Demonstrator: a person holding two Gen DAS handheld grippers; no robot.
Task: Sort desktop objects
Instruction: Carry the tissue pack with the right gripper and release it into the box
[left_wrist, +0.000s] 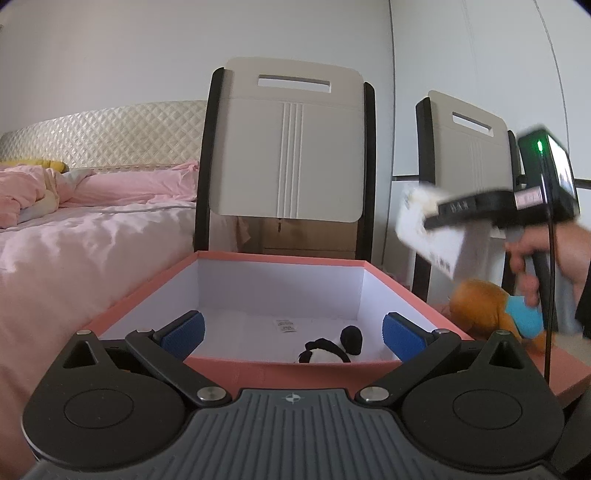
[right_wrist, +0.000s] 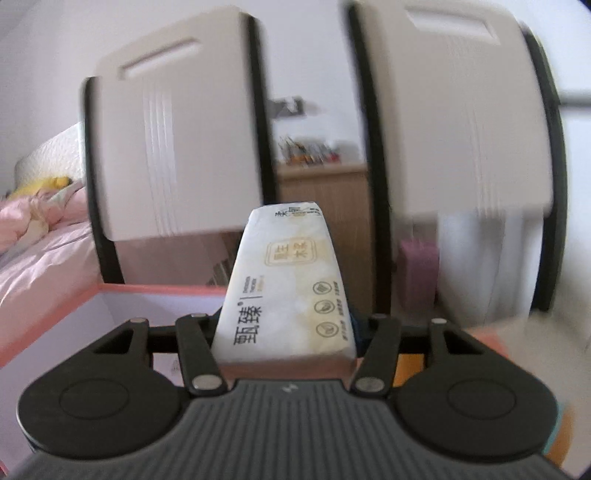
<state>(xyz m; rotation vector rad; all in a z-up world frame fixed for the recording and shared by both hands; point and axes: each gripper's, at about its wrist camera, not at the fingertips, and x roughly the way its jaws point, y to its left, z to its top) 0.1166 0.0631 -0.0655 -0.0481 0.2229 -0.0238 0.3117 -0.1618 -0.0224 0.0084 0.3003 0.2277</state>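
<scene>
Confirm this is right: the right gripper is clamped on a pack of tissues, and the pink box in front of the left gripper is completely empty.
Not quite: the pink box is not empty. The left wrist view shows a black-and-white plush toy inside. The right gripper does clamp the pack of tissues.

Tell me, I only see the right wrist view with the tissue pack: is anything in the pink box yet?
Observer: Yes, a black-and-white plush toy lies on the floor of the pink box.
Child: Where's the other gripper?
Observer: The left gripper is open and empty, at the box's near wall.
Child: Any toys left outside?
Observer: An orange plush with a blue part sits right of the box, below the right gripper holding the tissue pack.
</scene>
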